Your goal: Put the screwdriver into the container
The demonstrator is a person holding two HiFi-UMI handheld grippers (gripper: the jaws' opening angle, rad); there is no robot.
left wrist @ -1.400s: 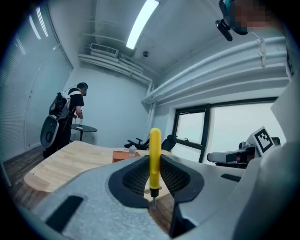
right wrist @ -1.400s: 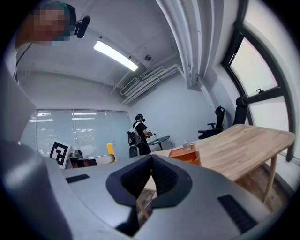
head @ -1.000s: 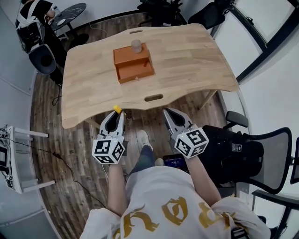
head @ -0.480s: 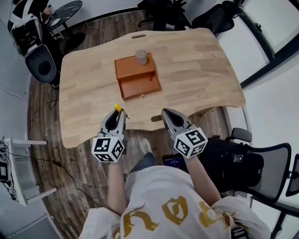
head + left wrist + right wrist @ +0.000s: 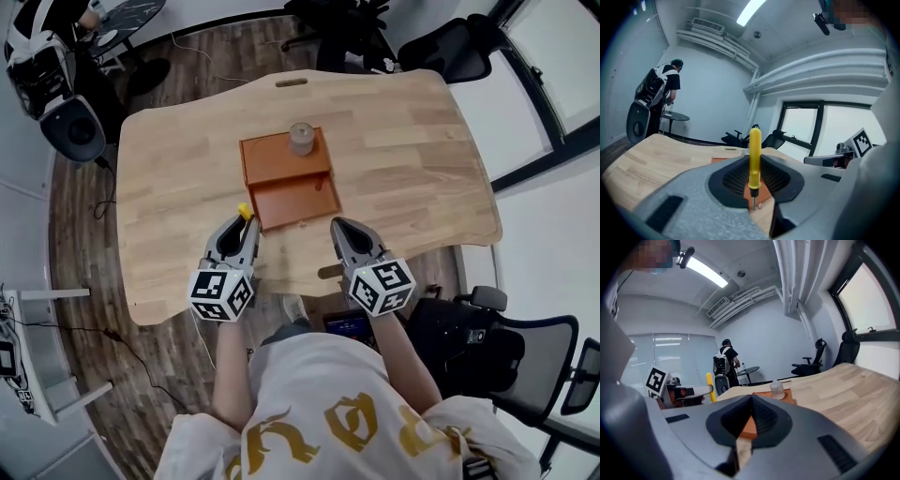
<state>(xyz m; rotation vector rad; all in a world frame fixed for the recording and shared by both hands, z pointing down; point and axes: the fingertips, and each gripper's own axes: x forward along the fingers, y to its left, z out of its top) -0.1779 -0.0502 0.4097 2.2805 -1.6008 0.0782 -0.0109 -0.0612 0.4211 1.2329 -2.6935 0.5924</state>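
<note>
one slim yellow screwdriver (image 5: 754, 157)

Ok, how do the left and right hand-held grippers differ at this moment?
The left hand-held gripper clamps an upright yellow screwdriver; the right hand-held gripper has its jaws together on nothing. The left's tip is by the orange container's near-left corner, the right's by its near-right corner. Both point toward the container.

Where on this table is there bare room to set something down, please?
The table is bare left of the orange box and right of it, out to both edges. The middle is crowded: a jar on the box, and at its front the left gripper, holding a screwdriver, and the right gripper.
</note>
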